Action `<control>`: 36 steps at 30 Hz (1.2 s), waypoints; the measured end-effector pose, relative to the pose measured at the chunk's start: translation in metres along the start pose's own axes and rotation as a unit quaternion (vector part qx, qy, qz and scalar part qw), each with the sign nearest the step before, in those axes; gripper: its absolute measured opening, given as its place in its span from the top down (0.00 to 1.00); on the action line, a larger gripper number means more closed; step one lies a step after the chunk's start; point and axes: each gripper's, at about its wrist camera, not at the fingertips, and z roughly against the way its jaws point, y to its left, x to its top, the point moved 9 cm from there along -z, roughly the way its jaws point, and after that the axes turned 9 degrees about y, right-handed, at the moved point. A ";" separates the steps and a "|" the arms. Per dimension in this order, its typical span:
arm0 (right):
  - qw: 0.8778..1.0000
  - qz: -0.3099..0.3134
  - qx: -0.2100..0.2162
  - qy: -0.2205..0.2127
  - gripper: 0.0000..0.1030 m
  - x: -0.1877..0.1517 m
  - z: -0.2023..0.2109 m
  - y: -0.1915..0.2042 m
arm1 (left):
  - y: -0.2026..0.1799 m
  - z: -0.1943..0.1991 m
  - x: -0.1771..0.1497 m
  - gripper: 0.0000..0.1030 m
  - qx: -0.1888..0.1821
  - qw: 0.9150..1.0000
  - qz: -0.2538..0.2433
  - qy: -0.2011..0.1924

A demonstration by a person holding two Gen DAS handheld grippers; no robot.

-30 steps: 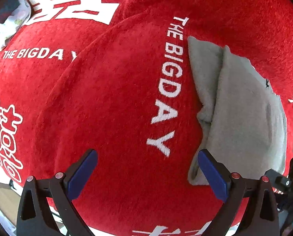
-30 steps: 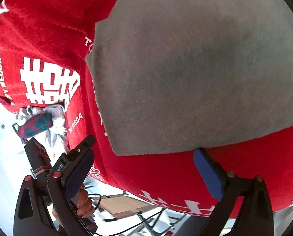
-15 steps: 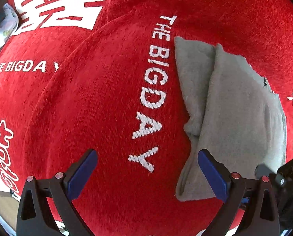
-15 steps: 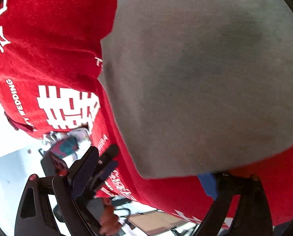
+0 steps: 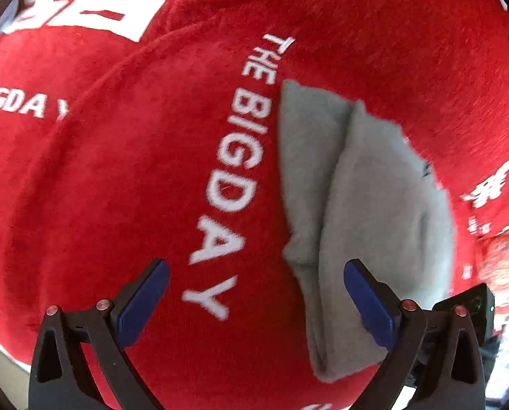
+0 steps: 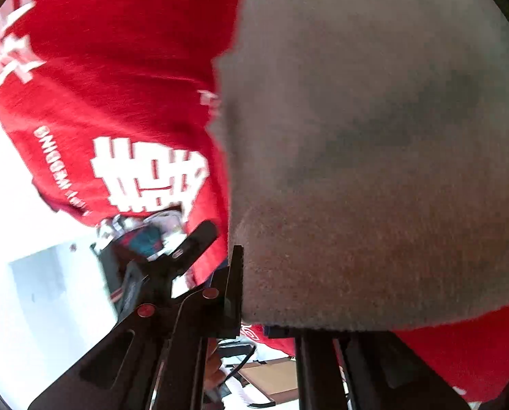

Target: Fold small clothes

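A small grey garment (image 5: 374, 205) lies folded on a red cloth (image 5: 135, 171) printed with white "THE BIGDAY" lettering. My left gripper (image 5: 254, 304) hovers open above the cloth, its right blue pad near the garment's near left edge. In the right wrist view the grey garment (image 6: 374, 136) fills the frame. My right gripper (image 6: 254, 307) has its jaws closed on the garment's near edge, the cloth draping over the fingers.
The red cloth (image 6: 118, 68) covers the whole work surface, with a large white character print (image 6: 148, 177). A crumpled patterned item (image 6: 145, 235) lies at the cloth's far edge. The left gripper's body (image 6: 172, 266) shows there too. A white floor lies beyond.
My right gripper moved onto the garment's near edge and went from wide open to shut on it. My left gripper stayed open and shifted slightly.
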 end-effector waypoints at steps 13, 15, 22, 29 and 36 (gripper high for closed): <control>0.989 0.080 -0.099 0.073 0.88 -0.022 0.005 -0.005 | -0.094 -0.052 0.042 0.01 -0.081 0.993 -0.061 0.054; 0.983 0.075 -0.137 0.097 0.87 -0.029 0.014 -0.018 | -0.099 -0.059 0.040 0.16 -0.046 0.995 -0.075 0.053; 0.973 0.110 -0.196 0.059 0.35 -0.002 0.087 -0.020 | -0.098 -0.064 0.040 0.33 -0.004 0.995 -0.081 0.058; 0.952 0.114 -0.283 0.005 0.95 0.075 0.101 -0.045 | -0.104 -0.066 0.044 0.76 0.028 0.996 -0.074 0.035; 0.971 0.094 -0.216 0.033 0.94 0.071 0.104 -0.063 | -0.146 -0.024 0.037 0.78 -0.038 0.995 -0.086 -0.007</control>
